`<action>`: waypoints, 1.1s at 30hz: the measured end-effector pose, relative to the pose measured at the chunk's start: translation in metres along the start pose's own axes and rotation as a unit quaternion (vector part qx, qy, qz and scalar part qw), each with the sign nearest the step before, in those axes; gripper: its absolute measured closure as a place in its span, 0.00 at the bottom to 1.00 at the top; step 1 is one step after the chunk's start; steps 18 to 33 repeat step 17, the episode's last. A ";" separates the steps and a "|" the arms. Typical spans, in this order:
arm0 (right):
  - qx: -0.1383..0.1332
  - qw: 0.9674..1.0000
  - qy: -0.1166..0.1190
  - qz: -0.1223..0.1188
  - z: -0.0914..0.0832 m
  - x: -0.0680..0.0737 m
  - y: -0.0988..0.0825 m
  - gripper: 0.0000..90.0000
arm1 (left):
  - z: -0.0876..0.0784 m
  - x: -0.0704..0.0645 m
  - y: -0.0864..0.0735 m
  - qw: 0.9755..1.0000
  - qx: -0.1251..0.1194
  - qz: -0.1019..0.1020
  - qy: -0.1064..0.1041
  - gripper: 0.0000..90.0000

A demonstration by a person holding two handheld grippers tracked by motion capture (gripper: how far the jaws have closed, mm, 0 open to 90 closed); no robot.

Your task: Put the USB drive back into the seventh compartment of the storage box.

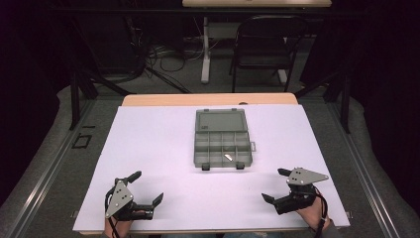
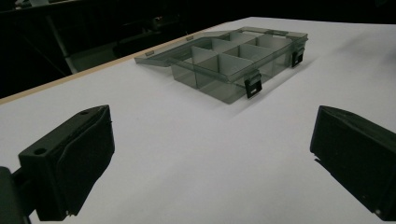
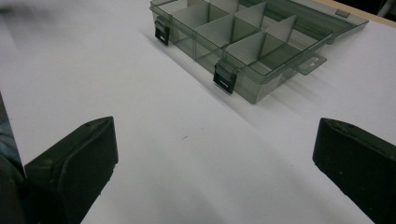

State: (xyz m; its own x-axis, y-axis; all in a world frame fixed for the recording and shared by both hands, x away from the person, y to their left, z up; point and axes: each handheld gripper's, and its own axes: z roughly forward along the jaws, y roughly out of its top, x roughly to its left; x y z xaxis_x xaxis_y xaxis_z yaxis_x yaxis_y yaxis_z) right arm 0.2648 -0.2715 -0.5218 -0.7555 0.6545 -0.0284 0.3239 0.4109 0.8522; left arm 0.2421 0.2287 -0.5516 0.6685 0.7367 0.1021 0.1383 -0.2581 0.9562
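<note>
A grey see-through compartment box [image 1: 222,147] lies open in the middle of the white table, its lid [image 1: 221,120] folded back flat on the far side. A small pale piece [image 1: 229,157] rests in a front compartment. My left gripper [image 1: 146,188] is open near the front left edge, held by a hand. My right gripper [image 1: 275,185] is open near the front right edge. In the left gripper view the box [image 2: 236,63] lies ahead and to the right, past the wide-apart jaws. The right gripper view has the box [image 3: 243,42] ahead, its two black latches facing me.
The white sheet [image 1: 158,148] covers the table, whose wooden edge [image 1: 208,99] shows at the far side. Beyond it stand a dark folding chair [image 1: 262,47] and a white table leg [image 1: 205,49], with cables on the floor.
</note>
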 end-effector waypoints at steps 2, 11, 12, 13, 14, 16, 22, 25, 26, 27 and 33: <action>-0.001 1.000 -0.008 0.001 -0.001 0.002 -0.006 0.00 | 0.000 0.000 0.000 1.000 0.000 0.000 -0.001 0.00; -0.008 1.000 -0.020 0.006 -0.002 0.004 -0.016 0.00 | 0.000 0.000 0.000 1.000 0.002 -0.001 -0.001 0.00; -0.008 1.000 -0.020 0.006 -0.002 0.004 -0.016 0.00 | 0.000 0.000 0.000 1.000 0.001 -0.002 -0.002 0.00; -0.011 1.000 -0.021 0.006 -0.003 0.004 -0.017 0.00 | 0.000 0.000 0.000 1.000 0.001 -0.001 -0.002 0.00; -0.014 1.000 -0.021 0.008 -0.003 0.004 -0.017 0.00 | 0.000 0.000 0.000 1.000 0.001 -0.001 -0.002 0.00; -0.019 1.000 -0.022 0.010 -0.004 0.004 -0.017 0.00 | 0.000 0.000 0.000 1.000 0.001 -0.002 -0.002 0.00; -0.023 0.999 -0.020 0.012 -0.004 0.004 -0.017 0.00 | 0.000 0.000 0.000 1.000 0.002 -0.002 -0.001 0.00; -0.023 0.999 -0.020 0.012 -0.004 0.004 -0.017 0.00 | 0.000 0.000 0.000 1.000 0.002 -0.002 -0.001 0.00; -0.023 0.999 -0.020 0.012 -0.004 0.004 -0.017 0.00 | 0.000 0.000 0.000 1.000 0.002 -0.002 -0.001 0.00; -0.023 0.999 -0.020 0.012 -0.004 0.004 -0.017 0.00 | 0.000 0.000 0.000 1.000 0.002 -0.002 -0.001 0.00; -0.023 0.999 -0.020 0.012 -0.004 0.004 -0.017 0.00 | 0.000 0.000 0.000 1.000 0.002 -0.002 -0.001 0.00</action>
